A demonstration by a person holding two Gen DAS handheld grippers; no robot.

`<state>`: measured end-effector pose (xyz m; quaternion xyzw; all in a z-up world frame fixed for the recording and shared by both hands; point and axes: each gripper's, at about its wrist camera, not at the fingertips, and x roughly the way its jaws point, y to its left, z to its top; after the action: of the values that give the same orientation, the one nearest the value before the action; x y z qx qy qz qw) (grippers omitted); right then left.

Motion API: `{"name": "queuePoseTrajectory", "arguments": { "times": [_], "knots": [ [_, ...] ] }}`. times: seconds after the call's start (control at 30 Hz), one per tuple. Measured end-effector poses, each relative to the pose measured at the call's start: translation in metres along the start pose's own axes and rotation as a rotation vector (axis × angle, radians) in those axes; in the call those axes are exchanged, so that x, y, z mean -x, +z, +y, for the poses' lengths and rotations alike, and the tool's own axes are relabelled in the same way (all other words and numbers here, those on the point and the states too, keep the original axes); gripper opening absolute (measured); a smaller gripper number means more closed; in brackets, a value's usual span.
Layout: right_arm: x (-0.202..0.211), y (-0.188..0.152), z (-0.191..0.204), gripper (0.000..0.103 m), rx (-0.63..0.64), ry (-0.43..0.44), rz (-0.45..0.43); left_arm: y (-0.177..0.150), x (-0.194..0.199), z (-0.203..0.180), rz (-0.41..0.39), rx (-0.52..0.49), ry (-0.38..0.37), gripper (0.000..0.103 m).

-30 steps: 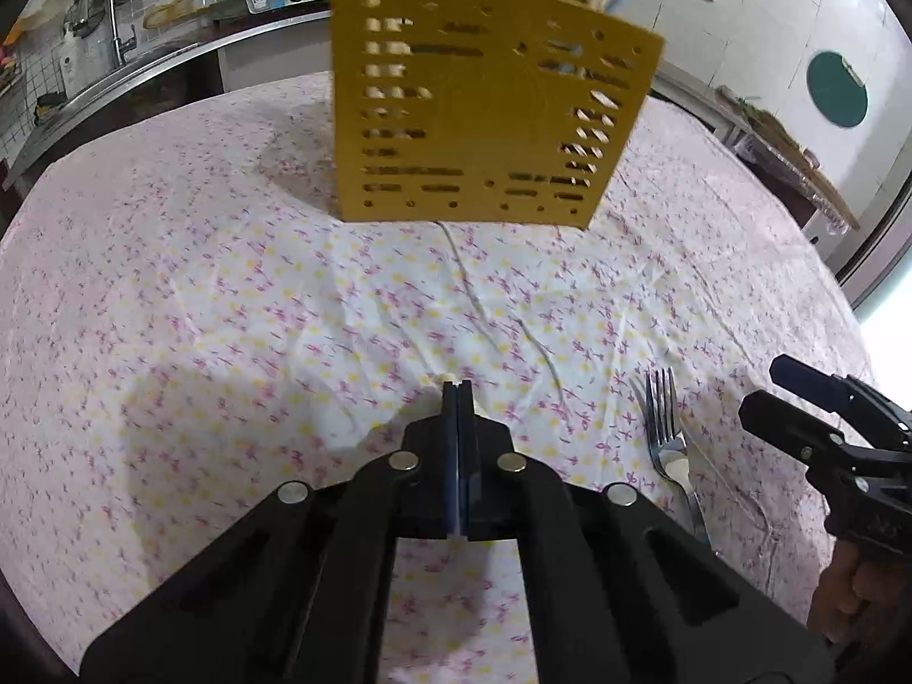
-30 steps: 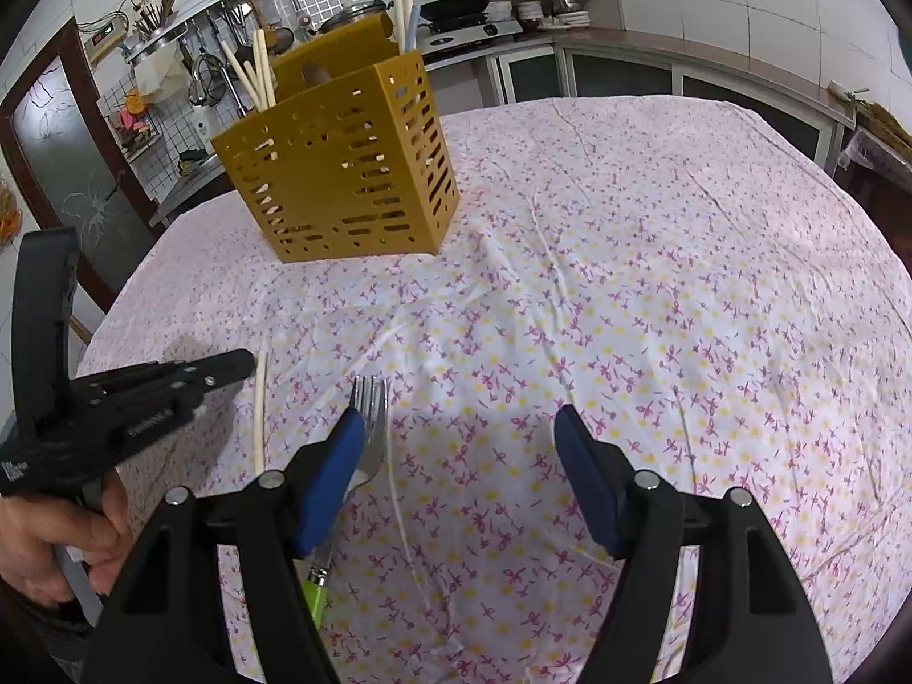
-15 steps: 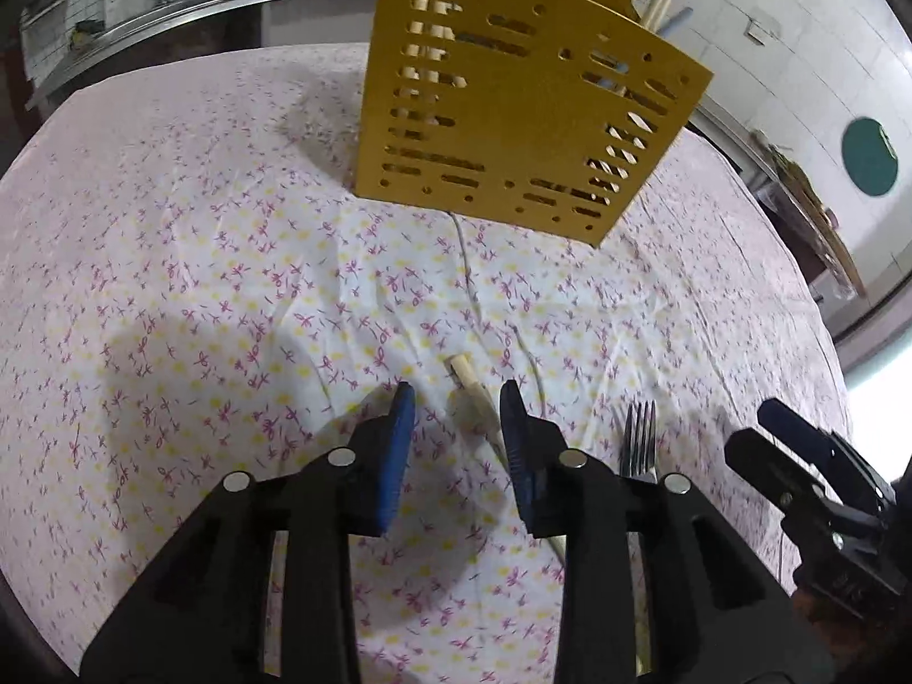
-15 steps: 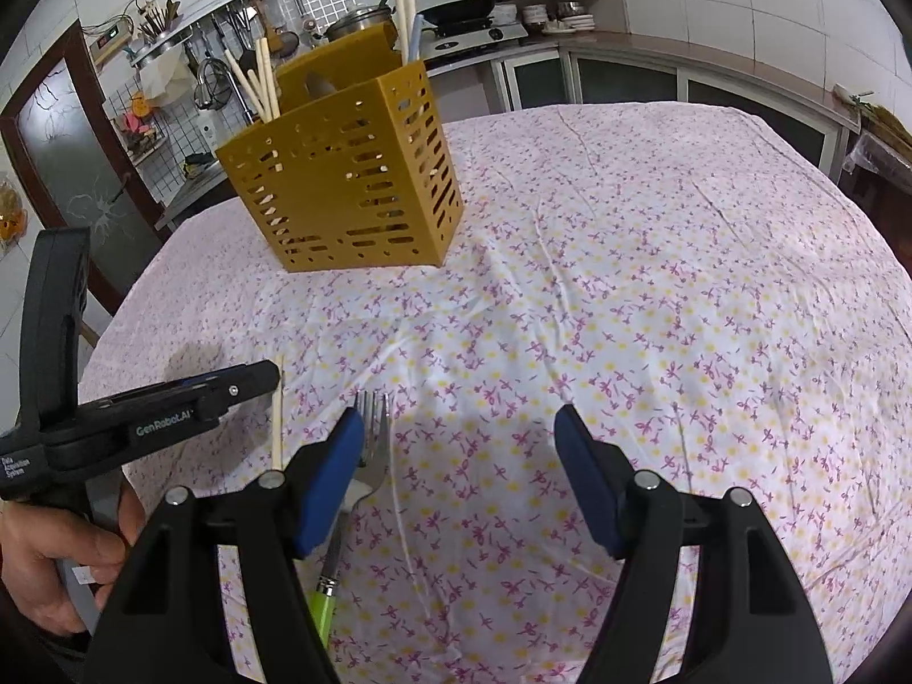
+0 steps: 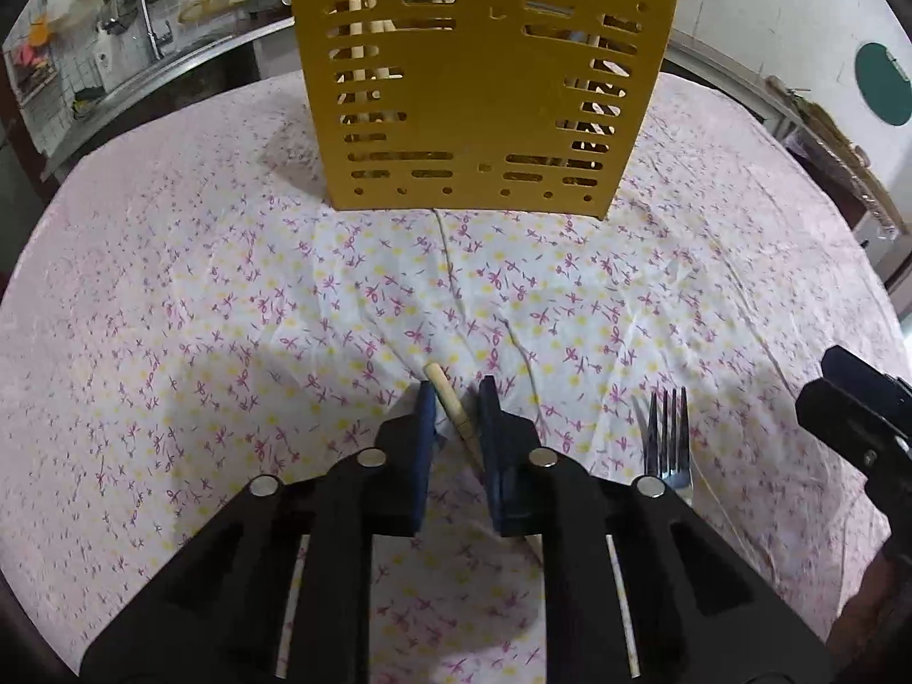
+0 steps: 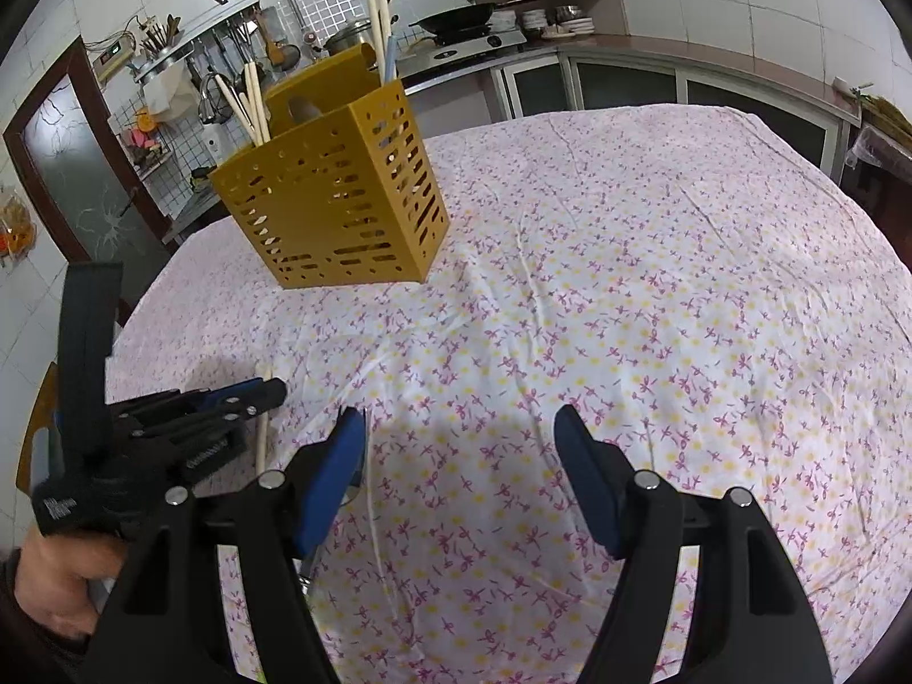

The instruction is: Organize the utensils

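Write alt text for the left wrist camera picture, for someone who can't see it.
The left hand-held gripper has its blue pads nearly closed around one wooden chopstick lying on a floral tablecloth; whether they press on it is unclear. A metal fork lies just to its right, and a yellow slotted utensil holder with chopsticks inside stands farther back. The right hand-held gripper shows at the right edge.

Open cloth [image 5: 199, 296] ahead of me; the yellow holder [image 5: 484, 97] blocks top centre, a fork [image 5: 667, 433] lies lower right.
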<state>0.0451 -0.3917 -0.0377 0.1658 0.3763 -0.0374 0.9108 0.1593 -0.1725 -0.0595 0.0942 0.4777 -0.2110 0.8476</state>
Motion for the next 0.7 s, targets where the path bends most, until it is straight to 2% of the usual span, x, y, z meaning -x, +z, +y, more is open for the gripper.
{"name": "queuePoseTrajectory", "arguments": {
  "times": [0.13, 0.3, 0.43, 0.53, 0.6, 0.67, 0.7],
  "knots": [
    [-0.001, 0.0, 0.005, 0.068, 0.016, 0.001, 0.011, 0.001, 0.019, 0.027, -0.026, 0.018, -0.036, 0.012],
    [-0.014, -0.003, 0.028, 0.068, 0.052, 0.011, 0.057, 0.003, 0.043, 0.06, -0.078, 0.014, -0.042, 0.012],
    [-0.031, -0.01, 0.047, 0.068, 0.051, -0.002, 0.111, 0.001, 0.045, 0.068, -0.08, 0.0, -0.046, 0.012],
    [-0.044, -0.016, 0.06, 0.069, 0.035, -0.054, 0.129, -0.004, 0.043, 0.07, -0.075, -0.003, -0.069, 0.012],
    [-0.048, -0.018, 0.071, 0.065, 0.053, -0.099, 0.121, -0.006, 0.037, 0.067, -0.074, -0.002, -0.089, 0.012],
    [-0.052, -0.02, 0.079, 0.04, 0.095, -0.158, 0.114, -0.007, 0.033, 0.066, -0.072, -0.001, -0.108, 0.012],
    [-0.053, -0.022, 0.084, 0.036, 0.121, -0.191, 0.103, -0.008, 0.03, 0.065, -0.07, 0.0, -0.114, 0.012]
  ]
}}
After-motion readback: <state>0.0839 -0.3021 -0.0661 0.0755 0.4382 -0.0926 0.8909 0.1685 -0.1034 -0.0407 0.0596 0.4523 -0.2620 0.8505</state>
